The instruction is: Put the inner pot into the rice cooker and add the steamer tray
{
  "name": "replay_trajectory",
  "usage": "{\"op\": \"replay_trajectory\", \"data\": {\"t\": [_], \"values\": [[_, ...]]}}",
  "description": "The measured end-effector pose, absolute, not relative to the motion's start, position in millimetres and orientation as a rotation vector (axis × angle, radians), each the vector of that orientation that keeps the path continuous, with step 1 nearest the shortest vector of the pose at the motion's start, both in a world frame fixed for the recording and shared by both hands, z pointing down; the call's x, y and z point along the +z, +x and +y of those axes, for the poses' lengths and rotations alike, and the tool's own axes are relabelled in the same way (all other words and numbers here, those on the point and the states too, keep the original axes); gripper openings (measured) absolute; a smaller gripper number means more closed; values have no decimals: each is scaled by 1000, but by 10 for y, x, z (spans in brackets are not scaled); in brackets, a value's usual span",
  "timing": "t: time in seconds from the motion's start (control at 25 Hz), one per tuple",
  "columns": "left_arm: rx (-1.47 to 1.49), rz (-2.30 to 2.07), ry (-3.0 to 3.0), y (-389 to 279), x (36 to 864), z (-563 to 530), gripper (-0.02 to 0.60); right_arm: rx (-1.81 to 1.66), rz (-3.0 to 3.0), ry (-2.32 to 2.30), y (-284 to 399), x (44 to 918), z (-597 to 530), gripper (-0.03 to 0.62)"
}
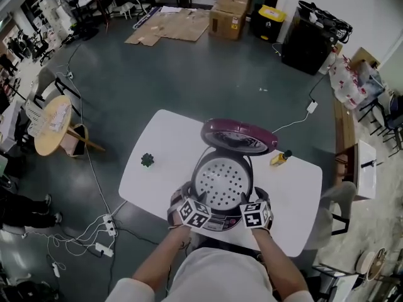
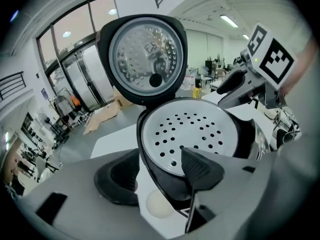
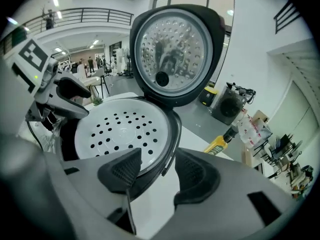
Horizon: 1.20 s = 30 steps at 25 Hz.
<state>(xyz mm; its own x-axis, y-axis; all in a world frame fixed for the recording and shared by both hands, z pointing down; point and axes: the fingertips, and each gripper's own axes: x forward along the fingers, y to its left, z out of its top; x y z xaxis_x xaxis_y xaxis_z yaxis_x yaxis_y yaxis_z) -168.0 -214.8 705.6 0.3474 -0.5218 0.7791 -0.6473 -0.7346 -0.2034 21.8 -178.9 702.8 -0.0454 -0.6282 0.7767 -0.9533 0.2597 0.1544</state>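
Head view, left gripper [image 1: 190, 207] and right gripper [image 1: 257, 211] hide rice cooker [image 1: 239, 136] front

Small green object [image 1: 147, 160] sits on the white table [image 1: 157, 175], yellow bottle [image 1: 281, 158] near the table's far edge, cardboard boxes [image 1: 230, 11] on the grey floor beyond.

There is one white table [image 1: 157, 168]. On it stands one rice cooker [image 1: 217, 224] with one lid [image 1: 239, 137]. Inside the cooker is one steamer tray [image 1: 222, 182] with lots of little holes. The table also has one yellow bottle [image 1: 281, 158] and one small green thing [image 1: 147, 160]. There are two tongs: the left tongs [image 2: 160, 173] and the right tongs [image 3: 159, 174]. On the floor stand one round wooden table [image 1: 53, 124] and one bin with a yellow lid [image 1: 271, 19].
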Motion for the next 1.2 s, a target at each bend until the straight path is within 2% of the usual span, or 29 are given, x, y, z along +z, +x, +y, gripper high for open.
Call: {"op": "replay_trajectory", "data": {"t": [0.28,0.8,1.08,1.2], "values": [[1058,-1052,2510,-1571,6617,-2006,234,523,-1914,1521,168,6593,-1650,198],[869,-1209,2493,-1557,6074,-1269,177,442,-2100,1495,257,6008,-1126,149],[824,-1192,2460,-1487,5964,-738,169,415,-2178,1477,308,5772,-703,124],[788,-1201,2469,-1447,5807,-545,143,402,-2208,1472,328,5696,-527,99]]}}
